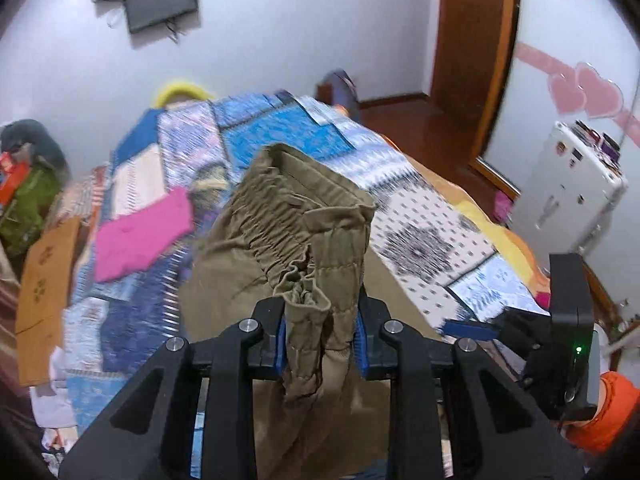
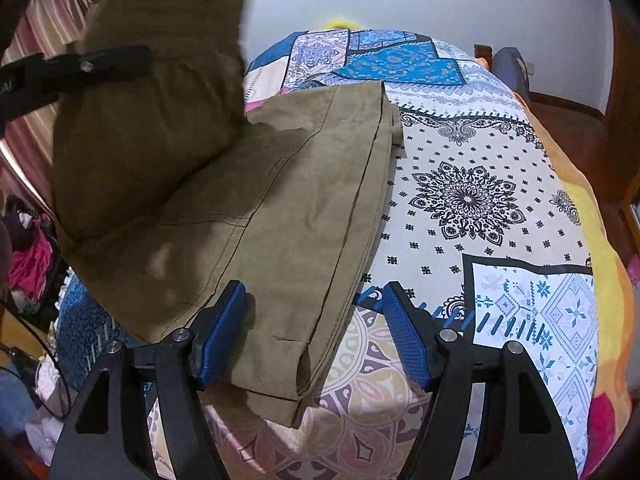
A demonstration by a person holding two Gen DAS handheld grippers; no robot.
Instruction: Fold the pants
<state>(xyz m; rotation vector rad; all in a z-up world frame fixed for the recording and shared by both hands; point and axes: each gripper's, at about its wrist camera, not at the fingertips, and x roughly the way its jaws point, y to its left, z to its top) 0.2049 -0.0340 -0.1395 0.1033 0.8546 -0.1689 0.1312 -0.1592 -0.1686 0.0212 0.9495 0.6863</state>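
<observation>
The left claw (image 1: 320, 334) is clamped on the bunched elastic waistband of the khaki pants (image 2: 280, 208), lifting that end above the bed (image 2: 500, 184). The right claw (image 2: 316, 332) stands apart, its fingers straddling the leg hems lying flat on the quilt.

A big bed (image 2: 500, 208) fills the room. A patchwork cover (image 1: 256, 136) lies on it, with blue, white and pink squares and black flower shapes. The tan pants (image 2: 280, 216) lie on the cover on the left side of the bed, with the legs flat and one end lifted up off it. A bright pink cloth (image 1: 142, 236) and a brown cloth (image 1: 46, 292) lie further left, near the edge.
</observation>
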